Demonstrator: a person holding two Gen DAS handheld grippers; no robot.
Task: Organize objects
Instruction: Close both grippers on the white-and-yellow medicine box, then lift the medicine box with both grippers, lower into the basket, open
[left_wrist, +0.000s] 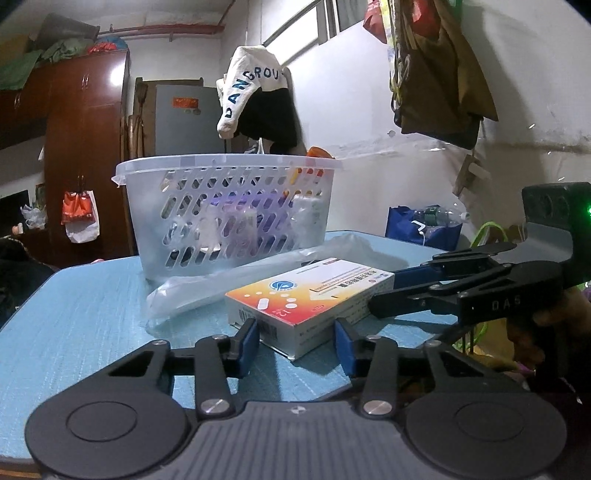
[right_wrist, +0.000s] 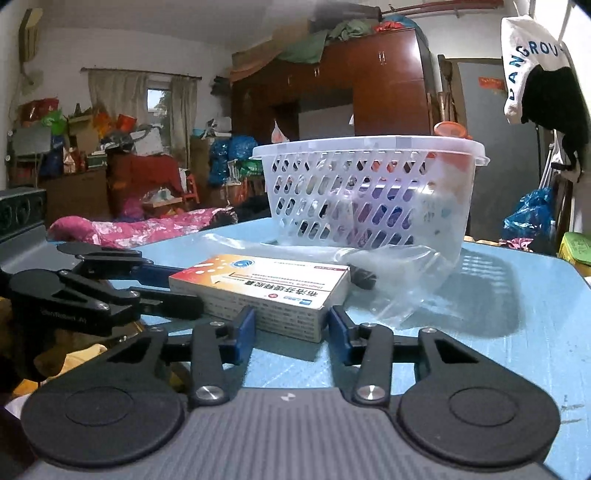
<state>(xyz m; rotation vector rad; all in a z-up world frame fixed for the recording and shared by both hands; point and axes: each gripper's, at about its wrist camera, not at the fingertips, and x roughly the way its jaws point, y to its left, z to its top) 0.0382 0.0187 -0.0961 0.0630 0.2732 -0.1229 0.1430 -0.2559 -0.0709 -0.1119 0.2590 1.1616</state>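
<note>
A white and orange medicine box (left_wrist: 310, 295) lies flat on the blue table (left_wrist: 85, 306); it also shows in the right wrist view (right_wrist: 266, 288). My left gripper (left_wrist: 295, 341) is open, its blue fingers either side of the box's near corner. My right gripper (right_wrist: 291, 330) is open, its fingers astride the box's other end. Each gripper shows in the other's view, the right (left_wrist: 417, 295) and the left (right_wrist: 147, 280). Behind the box stands a clear perforated basket (left_wrist: 229, 210) holding several items; it shows too in the right wrist view (right_wrist: 369, 192).
A crumpled clear plastic bag (left_wrist: 221, 284) lies between the box and the basket, also in the right wrist view (right_wrist: 399, 273). Clothes hang above the basket (left_wrist: 258, 103). The table's edges are close on both sides, with room clutter beyond.
</note>
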